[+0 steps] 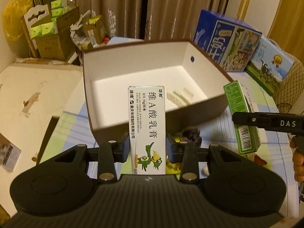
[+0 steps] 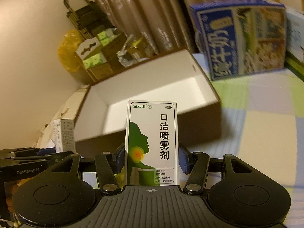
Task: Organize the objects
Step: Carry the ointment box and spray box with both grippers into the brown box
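Both grippers held medicine cartons before an open brown box.

The left gripper (image 1: pixel 147 148) reached toward the brown box (image 1: pixel 133 121), its fingers (image 1: pixel 124 146) clamped on a white ointment carton (image 1: pixel 147 129) whose long axis ran forward along the fingers, its far end over the near wall. The right gripper (image 2: pixel 151 159), just beside, gripped a green-and-white spray carton (image 2: pixel 152 142) the same way, pointed at the box. Inside the white-lined box lay only small pale items (image 1: pixel 179 96). A blue milk carton (image 1: pixel 226 39) stood behind on the table (image 1: pixel 269 148).
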{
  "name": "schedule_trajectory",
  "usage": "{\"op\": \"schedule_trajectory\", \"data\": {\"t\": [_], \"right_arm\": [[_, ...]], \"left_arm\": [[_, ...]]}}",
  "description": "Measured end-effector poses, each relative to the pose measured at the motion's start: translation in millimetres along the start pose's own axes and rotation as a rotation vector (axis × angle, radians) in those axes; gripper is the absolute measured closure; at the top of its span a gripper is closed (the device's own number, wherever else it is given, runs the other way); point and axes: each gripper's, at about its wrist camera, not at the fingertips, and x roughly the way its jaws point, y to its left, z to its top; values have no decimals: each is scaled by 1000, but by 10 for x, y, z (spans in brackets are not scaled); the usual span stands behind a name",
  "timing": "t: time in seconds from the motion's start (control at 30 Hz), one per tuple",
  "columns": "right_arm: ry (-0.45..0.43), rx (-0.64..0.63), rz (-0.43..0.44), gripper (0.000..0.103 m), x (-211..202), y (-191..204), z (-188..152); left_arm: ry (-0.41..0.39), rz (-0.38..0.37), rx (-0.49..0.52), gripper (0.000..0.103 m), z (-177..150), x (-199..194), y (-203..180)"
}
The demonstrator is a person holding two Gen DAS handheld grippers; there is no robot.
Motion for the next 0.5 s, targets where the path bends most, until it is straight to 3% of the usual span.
{"op": "schedule_trajectory", "data": {"t": [0.27, 0.5], "right_arm": [[-36, -48, 22, 50, 242, 219, 373], [-50, -68, 6, 50, 530, 323, 694]], "left_arm": [[-64, 9, 12, 70, 368, 35, 87], [-68, 23, -7, 70, 672, 251, 202]]}}
